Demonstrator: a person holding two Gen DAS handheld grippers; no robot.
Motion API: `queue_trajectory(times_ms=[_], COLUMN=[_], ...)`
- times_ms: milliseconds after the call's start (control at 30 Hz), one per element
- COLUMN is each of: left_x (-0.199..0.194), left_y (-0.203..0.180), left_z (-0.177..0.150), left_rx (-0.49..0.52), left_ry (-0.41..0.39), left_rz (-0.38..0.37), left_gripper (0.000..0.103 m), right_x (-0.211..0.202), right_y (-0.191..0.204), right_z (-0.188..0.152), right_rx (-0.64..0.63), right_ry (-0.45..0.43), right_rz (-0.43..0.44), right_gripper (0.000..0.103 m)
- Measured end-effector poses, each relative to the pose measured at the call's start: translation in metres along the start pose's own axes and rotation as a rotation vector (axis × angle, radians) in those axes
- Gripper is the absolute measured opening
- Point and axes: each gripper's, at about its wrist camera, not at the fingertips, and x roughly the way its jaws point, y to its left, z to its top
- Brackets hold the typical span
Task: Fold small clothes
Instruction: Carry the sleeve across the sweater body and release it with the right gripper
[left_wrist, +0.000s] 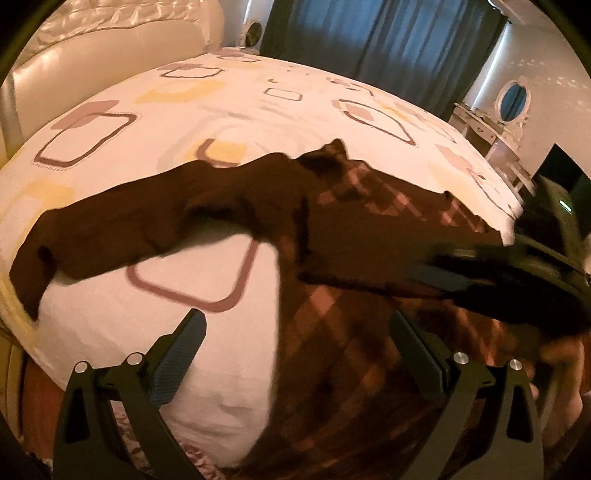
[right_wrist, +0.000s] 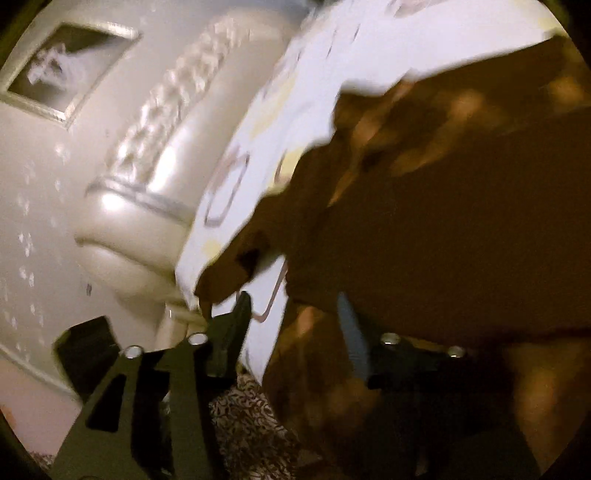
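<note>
Brown garment (left_wrist: 354, 236) spread on bed (left_wrist: 229, 110); plaid body near bed edge, one long sleeve (left_wrist: 110, 236) stretched out leftward, so long axis across left wrist view. Right sleeve folded over plaid body. Left claw (left_wrist: 295, 354) wide open above plaid hem and bedsheet, gripping nothing. Right claw (right_wrist: 295, 317) partly open, blurred; fabric edge between fingers, pads not pressing. Headboard (right_wrist: 122, 206) behind.
</note>
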Motion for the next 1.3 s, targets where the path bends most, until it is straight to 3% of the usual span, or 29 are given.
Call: queue_trajectory(times_ms=[167,233,300,467,567,667,733,900,967,1067,1200,1300], left_x=[0.015,0.028,0.045,0.083,0.096,0.098,0.101,0.105,0.105,0.106,0.108,0.108], left_y=[-0.033,-0.046,-0.053,-0.053,-0.047,-0.043,-0.039,-0.040,-0.040,-0.037,-0.034,-0.035], left_z=[0.020,0.030,0.039,0.045,0.041,0.038,0.037,0.032,0.032,0.031,0.033,0.032], left_rx=[0.059,0.084,0.082,0.056,0.036,0.024,0.018,0.043,0.040,0.021,0.006,0.009], left_ry=[-0.034,-0.044,-0.042,0.024,0.063,0.066,0.074,0.067,0.067,0.071,0.068,0.061], left_rz=[-0.032,-0.031,-0.031,0.013,0.039,0.054,0.058,0.076,0.075,0.067,0.061,0.062], left_gripper=[0.099,0.099,0.099,0.099,0.099,0.099,0.099,0.099,0.099,0.099,0.099,0.099], right_x=[-0.133,-0.177,-0.201,-0.210,-0.205,-0.215,-0.225,-0.210,-0.200,-0.197,-0.205,-0.225], right_y=[-0.061,-0.096,-0.122,-0.164,-0.165,-0.166,-0.172,-0.177,-0.174,-0.179,-0.188,-0.166], right_z=[-0.004,-0.010,-0.017,-0.025,-0.019,-0.025,-0.029,-0.024,-0.018,-0.020,-0.028,-0.037], right_rx=[0.120,0.227,0.311,0.414,0.401,0.422,0.432,0.400,0.363,0.351,0.383,0.337], right_ry=[-0.353,-0.460,-0.519,-0.516,-0.502,-0.557,-0.581,-0.512,-0.473,-0.463,-0.500,-0.593], right_rz=[-0.200,-0.313,-0.359,-0.238,-0.247,-0.237,-0.301,-0.310,-0.323,-0.378,-0.292,-0.307], right_gripper=[0.052,0.051,0.051,0.049,0.039,0.038,0.039,0.037,0.006,0.006,0.010,0.012])
